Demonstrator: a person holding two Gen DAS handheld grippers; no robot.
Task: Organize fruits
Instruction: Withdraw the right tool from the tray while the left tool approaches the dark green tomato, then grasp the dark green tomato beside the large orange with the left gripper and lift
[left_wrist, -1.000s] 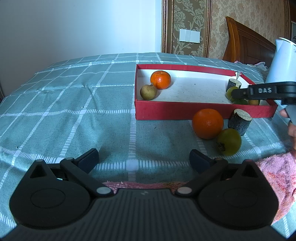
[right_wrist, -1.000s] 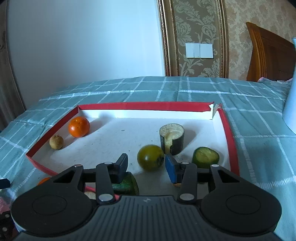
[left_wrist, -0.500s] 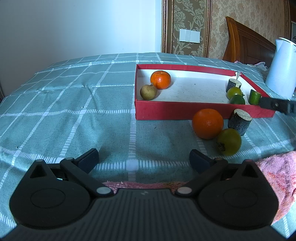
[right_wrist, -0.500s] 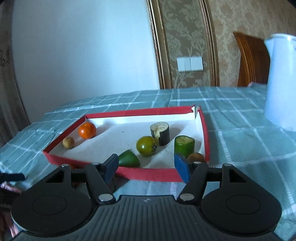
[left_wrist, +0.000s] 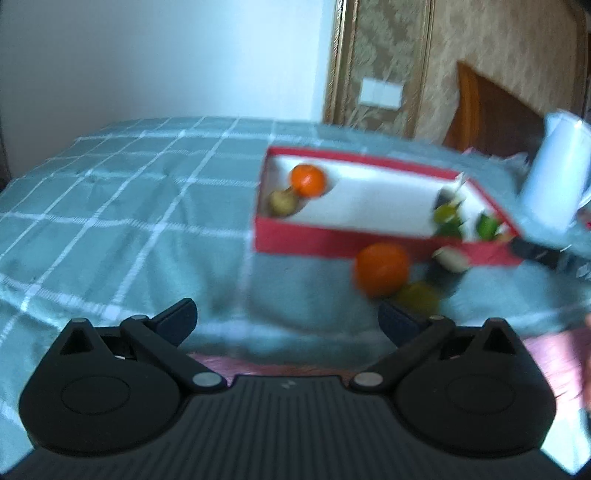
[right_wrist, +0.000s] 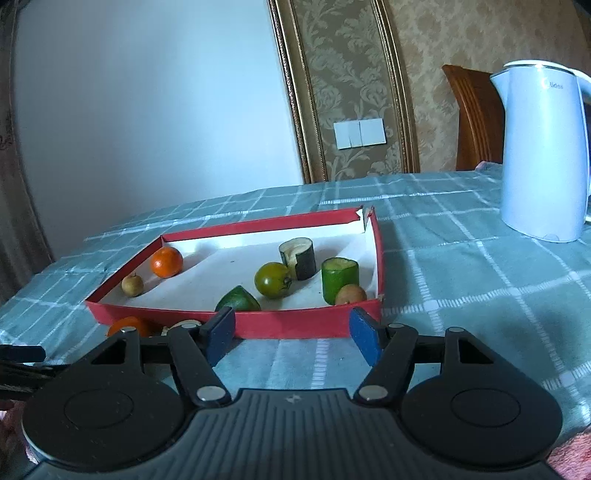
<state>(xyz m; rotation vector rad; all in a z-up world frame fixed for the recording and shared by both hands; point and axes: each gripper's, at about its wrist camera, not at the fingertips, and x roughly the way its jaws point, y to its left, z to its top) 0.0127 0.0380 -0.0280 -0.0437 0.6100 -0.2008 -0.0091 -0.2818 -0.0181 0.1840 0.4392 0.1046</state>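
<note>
Tray (right_wrist: 373, 254) on cloth (right_wrist: 461, 288) | kettle (right_wrist: 541, 155) at tray's 2 o'clock | orange (left_wrist: 382, 268) before tray, 6 o'clock

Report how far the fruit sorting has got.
Done: the red box already holds a small orange, a green round fruit, green cut pieces and two small brown fruits. In hand: nothing; the left gripper and right gripper are both open and empty. Left: a big orange, a yellow-green fruit and a cut piece lie outside on the cloth.
</note>
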